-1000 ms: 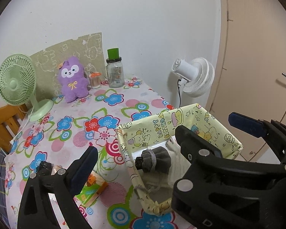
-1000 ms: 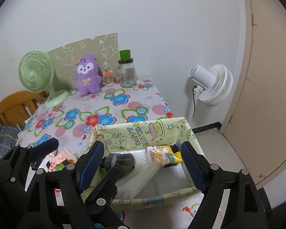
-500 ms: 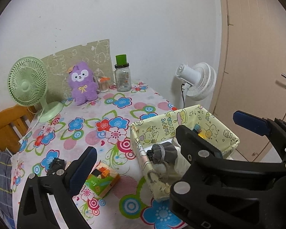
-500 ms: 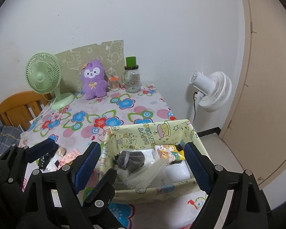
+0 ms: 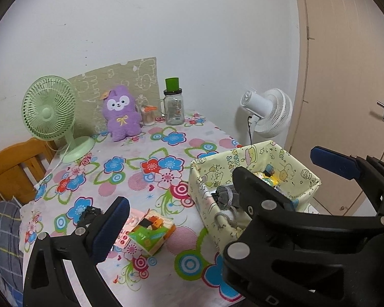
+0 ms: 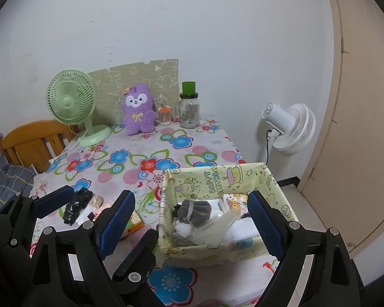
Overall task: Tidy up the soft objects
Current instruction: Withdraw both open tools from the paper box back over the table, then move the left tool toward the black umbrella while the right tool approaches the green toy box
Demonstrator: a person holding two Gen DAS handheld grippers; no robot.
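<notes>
A yellow cartoon-print fabric basket (image 5: pixel 210 163) (image 6: pixel 212 176) stands at the table's near right corner. Inside it lie a grey rolled sock bundle (image 5: pixel 226 197) (image 6: pixel 197 209), white soft pieces and a snack packet. A purple plush toy (image 5: pixel 121 113) (image 6: pixel 139 112) sits upright at the far edge by the wall. My left gripper (image 5: pixel 224 189) is open and empty, back from the basket. My right gripper (image 6: pixel 190 209) is open and empty too, its fingers framing the basket from the near side. The two grippers overlap, with one finger of each between the other's.
A colourful small box (image 5: pixel 151 232) and a black object (image 6: pixel 78 206) lie on the floral tablecloth (image 5: pixel 146 153) at the near left. A green fan (image 5: pixel 50 111), a green-lidded jar (image 5: pixel 174 107) and a small cup stand at the back. A white fan (image 5: pixel 268 112), a wooden chair (image 5: pixel 12 168) and a door flank the table.
Both grippers have drawn back and slightly up from the basket, so it looks smaller and farther and more tablecloth shows. The basket's contents have not moved.
</notes>
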